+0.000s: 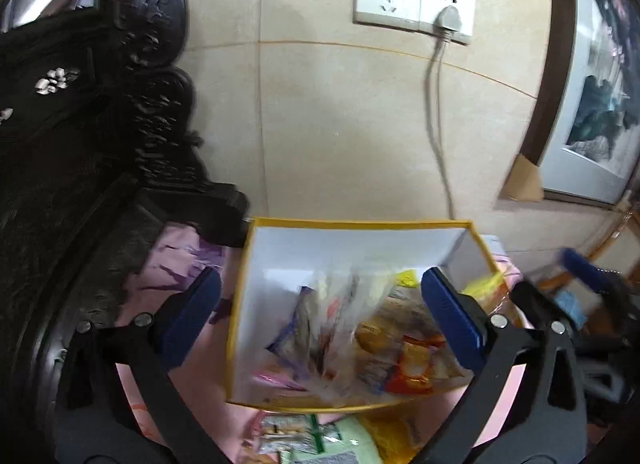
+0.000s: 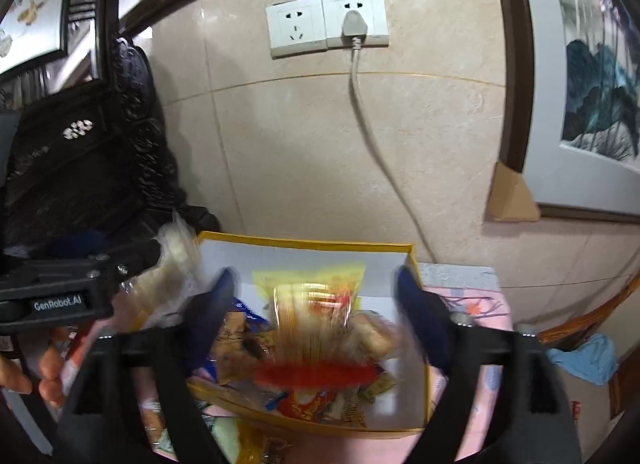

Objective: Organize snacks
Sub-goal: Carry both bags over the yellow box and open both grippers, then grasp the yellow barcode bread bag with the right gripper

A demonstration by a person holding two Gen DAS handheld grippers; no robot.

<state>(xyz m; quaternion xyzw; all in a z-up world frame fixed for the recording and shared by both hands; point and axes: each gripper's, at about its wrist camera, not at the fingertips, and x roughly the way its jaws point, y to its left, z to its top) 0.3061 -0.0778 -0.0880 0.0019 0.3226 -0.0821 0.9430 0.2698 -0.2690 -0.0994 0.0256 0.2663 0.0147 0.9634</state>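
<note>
Blur smears the snack packets (image 1: 384, 344) in the yellow-rimmed box (image 1: 360, 222), their labels unreadable. Left gripper (image 1: 320, 320) and right gripper (image 2: 316, 316) stand spread; "GenRobot.AI" reads at nine o'clock.

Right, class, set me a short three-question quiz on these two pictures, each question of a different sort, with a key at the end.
1. True or false: both wall sockets have a plug in them.
2. What colour is the rim of the box that holds the snacks? A red, B yellow, C green.
3. Fill in: the left tongs over the box are ___.

Key: 1 false, only the right-hand socket holds a plug; 2 B; 3 open.
</note>
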